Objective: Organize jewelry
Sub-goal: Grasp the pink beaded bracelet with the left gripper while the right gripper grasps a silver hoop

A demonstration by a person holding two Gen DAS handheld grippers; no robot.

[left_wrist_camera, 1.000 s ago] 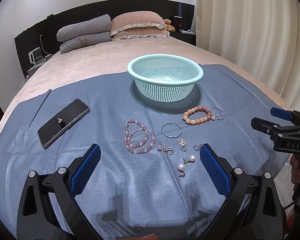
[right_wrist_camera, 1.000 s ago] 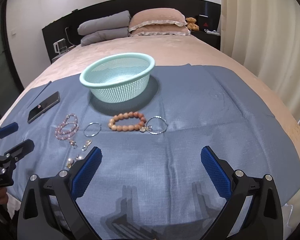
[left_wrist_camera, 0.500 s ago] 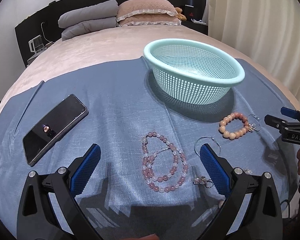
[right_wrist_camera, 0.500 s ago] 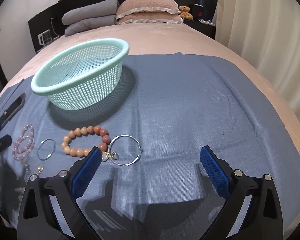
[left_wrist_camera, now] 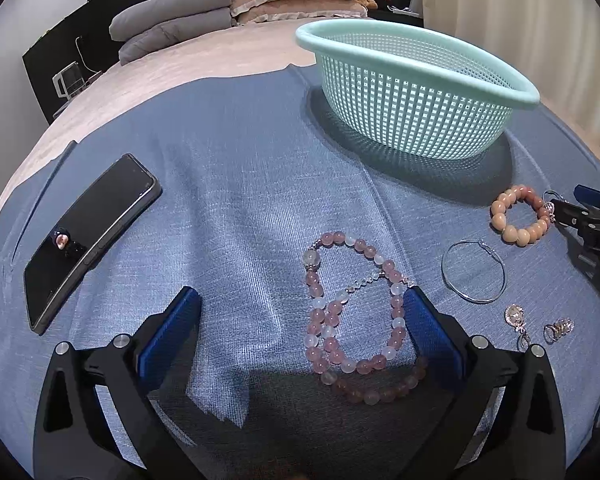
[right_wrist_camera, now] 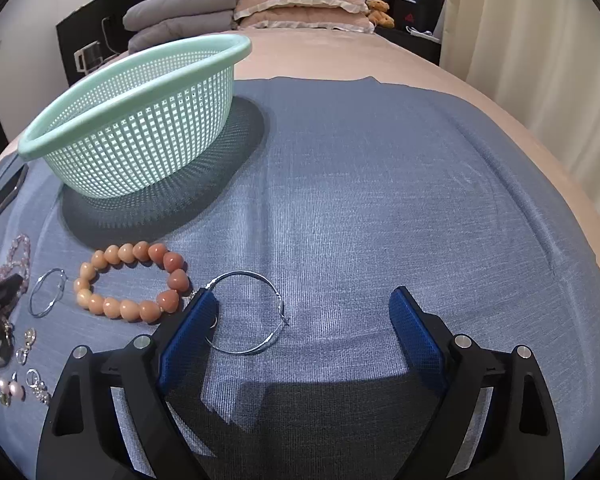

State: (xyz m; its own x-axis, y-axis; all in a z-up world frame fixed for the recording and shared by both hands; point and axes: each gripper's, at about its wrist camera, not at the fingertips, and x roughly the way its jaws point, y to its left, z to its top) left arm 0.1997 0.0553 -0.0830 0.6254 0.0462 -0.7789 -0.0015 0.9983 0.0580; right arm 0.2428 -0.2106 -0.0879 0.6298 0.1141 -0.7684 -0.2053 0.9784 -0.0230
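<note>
1. Both grippers hang low over the blue cloth [right_wrist_camera: 380, 184] on the bed, each with its jaws spread wide and holding nothing. The left gripper [left_wrist_camera: 300, 328] sits over the pink bead necklace [left_wrist_camera: 352, 312], whose loops lie mostly between its fingers, the right-hand pad just touching or overlapping the strand. The right gripper [right_wrist_camera: 304, 332] has the large silver hoop [right_wrist_camera: 246, 314] just inside its left pad.

2. The step in hand looks like picking up these two pieces for the green basket [left_wrist_camera: 416, 92]. For the necklace, I would centre the jaws over a bunched stretch where two loops cross, press down into the cloth, then close, so several beads are caught, not one.

3. The hoop is thin and flat; it probably needs one pad slid under or against the wire, and a firm close across it, or it will slip.

4. Nearby lie the orange bead bracelet [right_wrist_camera: 132, 284], touching the hoop's end, a second hoop [left_wrist_camera: 474, 272], small earrings [left_wrist_camera: 516, 316] and a ring [left_wrist_camera: 558, 328]. The bracelet could get dragged along.

5. A phone [left_wrist_camera: 88, 240] lies well off to the left, out of the way. The basket stands just beyond the jewelry, its high rim to be cleared.
</note>
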